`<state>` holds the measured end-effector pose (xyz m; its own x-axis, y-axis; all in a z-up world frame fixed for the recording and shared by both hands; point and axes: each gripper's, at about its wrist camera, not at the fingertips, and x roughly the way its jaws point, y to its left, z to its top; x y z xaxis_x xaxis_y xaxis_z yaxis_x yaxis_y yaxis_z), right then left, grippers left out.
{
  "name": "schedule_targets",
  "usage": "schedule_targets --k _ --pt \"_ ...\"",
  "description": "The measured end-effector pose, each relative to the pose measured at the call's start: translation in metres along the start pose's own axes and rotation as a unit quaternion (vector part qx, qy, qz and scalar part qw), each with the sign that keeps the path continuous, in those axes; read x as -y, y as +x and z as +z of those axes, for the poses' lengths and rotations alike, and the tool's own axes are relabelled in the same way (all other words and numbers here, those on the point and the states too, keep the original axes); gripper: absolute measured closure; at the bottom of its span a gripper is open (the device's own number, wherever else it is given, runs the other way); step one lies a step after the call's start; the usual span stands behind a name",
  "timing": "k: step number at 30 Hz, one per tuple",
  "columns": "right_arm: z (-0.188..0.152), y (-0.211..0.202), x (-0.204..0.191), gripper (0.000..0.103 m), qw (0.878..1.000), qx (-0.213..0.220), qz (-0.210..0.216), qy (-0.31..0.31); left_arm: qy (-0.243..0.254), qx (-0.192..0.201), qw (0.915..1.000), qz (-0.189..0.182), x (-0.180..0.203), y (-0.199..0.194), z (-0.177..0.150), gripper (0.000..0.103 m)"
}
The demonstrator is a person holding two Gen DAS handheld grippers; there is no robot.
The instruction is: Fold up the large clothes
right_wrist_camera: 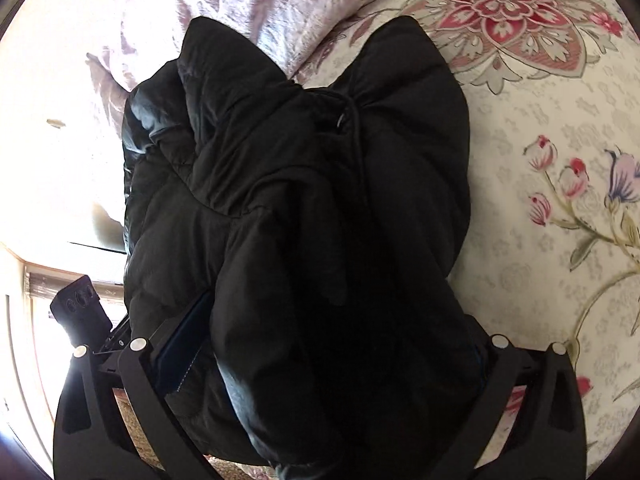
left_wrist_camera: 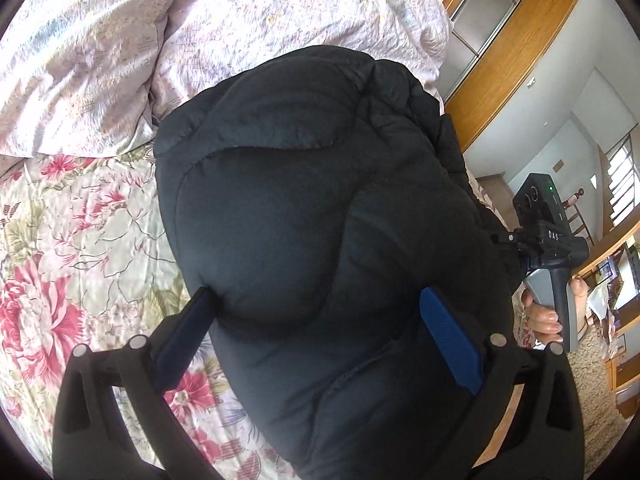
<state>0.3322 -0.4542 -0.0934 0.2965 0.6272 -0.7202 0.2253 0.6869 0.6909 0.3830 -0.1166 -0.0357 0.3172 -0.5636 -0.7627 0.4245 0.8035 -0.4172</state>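
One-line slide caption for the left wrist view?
Left hand-held gripper straddles a puffy black jacket on a floral bedspread.

on my right gripper (right_wrist_camera: 320, 344) the black puffer jacket (right_wrist_camera: 296, 216) swallows the right finger almost whole, so i can't see where its tip sits. the left gripper (left_wrist_camera: 320, 328) has its finger bases cut off by the bottom edge. the jacket's lower part runs out of frame in both views. the window side is blown out white.
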Motion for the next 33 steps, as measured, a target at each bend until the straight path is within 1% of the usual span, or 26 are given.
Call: schedule_targets --k 2,5,7,9,14,15,17,20,22,25,27,28,30,32,33 --pt "-0.003 0.002 -0.003 0.001 1.000 -0.004 0.002 -0.011 -0.009 0.002 0.9999 -0.007 -0.005 -0.002 0.000 0.002" --pt "-0.010 0.007 -0.007 0.001 0.999 -0.007 0.016 -0.028 -0.024 -0.003 0.9991 -0.034 -0.018 -0.002 -0.002 0.002" --pt "-0.007 0.009 -0.007 0.001 0.999 -0.010 0.030 -0.026 -0.041 -0.007 0.9976 -0.055 -0.028 0.002 -0.004 0.002" --pt "-0.007 0.013 -0.008 0.001 0.999 -0.015 0.041 -0.023 -0.052 -0.003 0.9964 -0.067 -0.032 0.006 -0.006 0.002" --pt "-0.011 0.026 -0.016 0.001 0.997 -0.028 0.069 -0.030 -0.079 0.016 0.9933 -0.082 -0.044 0.014 -0.007 0.002" --pt "-0.014 0.028 -0.015 0.001 0.996 -0.030 0.073 -0.031 -0.083 0.017 0.9931 -0.081 -0.045 0.016 -0.006 0.002" --pt "-0.018 0.033 -0.019 0.001 0.995 -0.039 0.080 -0.037 -0.096 0.005 0.9920 -0.081 -0.052 0.008 -0.007 0.002" --pt "-0.022 0.036 -0.023 0.001 0.994 -0.046 0.085 -0.052 -0.122 -0.009 0.9863 -0.110 -0.066 -0.002 -0.012 0.002" --pt "-0.022 0.037 -0.023 0.001 0.994 -0.048 0.087 -0.052 -0.135 -0.021 0.9819 -0.131 -0.077 0.003 -0.015 0.002" --pt "-0.023 0.037 -0.024 0.001 0.994 -0.049 0.087 -0.050 -0.148 -0.025 0.9766 -0.154 -0.084 0.013 -0.014 0.002" --pt "-0.025 0.038 -0.025 0.001 0.994 -0.047 0.086 -0.051 -0.156 -0.023 0.9741 -0.162 -0.087 0.019 -0.012 0.002" --pt "-0.018 0.040 -0.027 0.001 0.994 -0.046 0.086 -0.051 -0.160 -0.021 0.9727 -0.167 -0.088 0.021 -0.012 0.002" --pt "-0.018 0.043 -0.030 0.001 0.994 -0.043 0.086 -0.050 -0.173 -0.014 0.9684 -0.178 -0.092 0.025 -0.013 0.002" --pt "-0.017 0.048 -0.035 0.001 0.994 -0.039 0.087 -0.050 -0.194 -0.007 0.9622 -0.191 -0.095 0.032 -0.015 0.002" --pt "-0.017 0.050 -0.037 0.001 0.994 -0.035 0.089 -0.050 -0.196 -0.004 0.9613 -0.193 -0.094 0.033 -0.018 0.002"
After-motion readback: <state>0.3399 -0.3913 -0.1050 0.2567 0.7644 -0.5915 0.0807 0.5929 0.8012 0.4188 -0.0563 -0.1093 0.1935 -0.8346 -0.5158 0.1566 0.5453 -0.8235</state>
